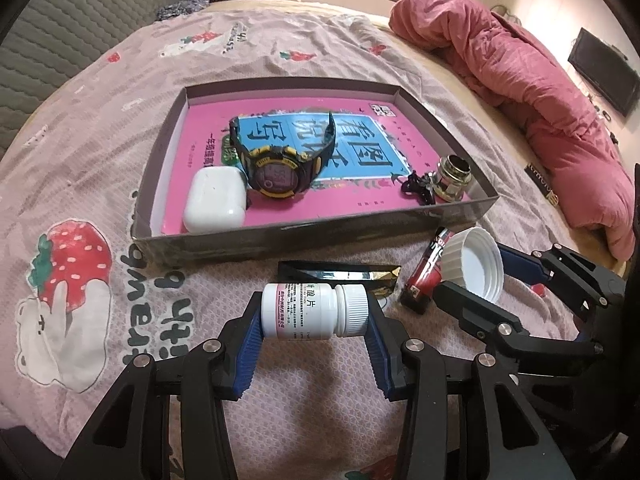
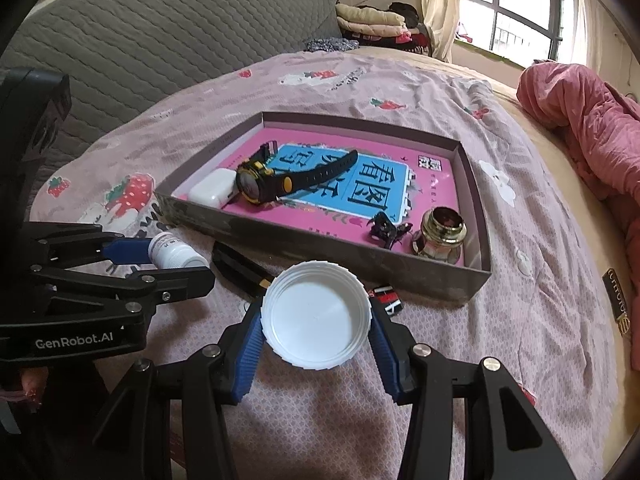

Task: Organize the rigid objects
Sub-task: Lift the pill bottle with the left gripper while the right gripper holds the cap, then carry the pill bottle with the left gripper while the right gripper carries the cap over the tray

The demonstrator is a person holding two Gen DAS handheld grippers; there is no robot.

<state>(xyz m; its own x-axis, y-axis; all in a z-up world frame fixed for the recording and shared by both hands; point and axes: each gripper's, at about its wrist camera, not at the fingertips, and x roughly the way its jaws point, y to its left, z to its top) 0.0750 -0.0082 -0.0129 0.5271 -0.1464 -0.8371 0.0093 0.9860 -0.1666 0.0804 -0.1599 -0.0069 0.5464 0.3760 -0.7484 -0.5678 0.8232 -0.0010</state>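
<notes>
A white pill bottle [image 1: 314,310] lies sideways between the blue pads of my left gripper [image 1: 314,322], which is shut on it just above the bedsheet. In the right wrist view that bottle [image 2: 176,254] and the left gripper [image 2: 168,264] sit at the left. My right gripper [image 2: 316,322] is shut on a wide white ribbed cap [image 2: 316,316], hollow side facing the camera. From the left wrist view, cap [image 1: 474,262] and right gripper [image 1: 476,274] are at the right. Both hover in front of a shallow grey box [image 1: 312,238] [image 2: 320,258].
The box holds a pink book, a black-and-yellow watch [image 1: 276,168], a white earbud case [image 1: 214,202], a black clip [image 1: 418,188] and a brass fitting [image 1: 452,178]. A black sachet [image 1: 340,274] and a red-black lighter [image 1: 426,276] lie before it. A pink quilt [image 1: 520,80] is heaped to the right.
</notes>
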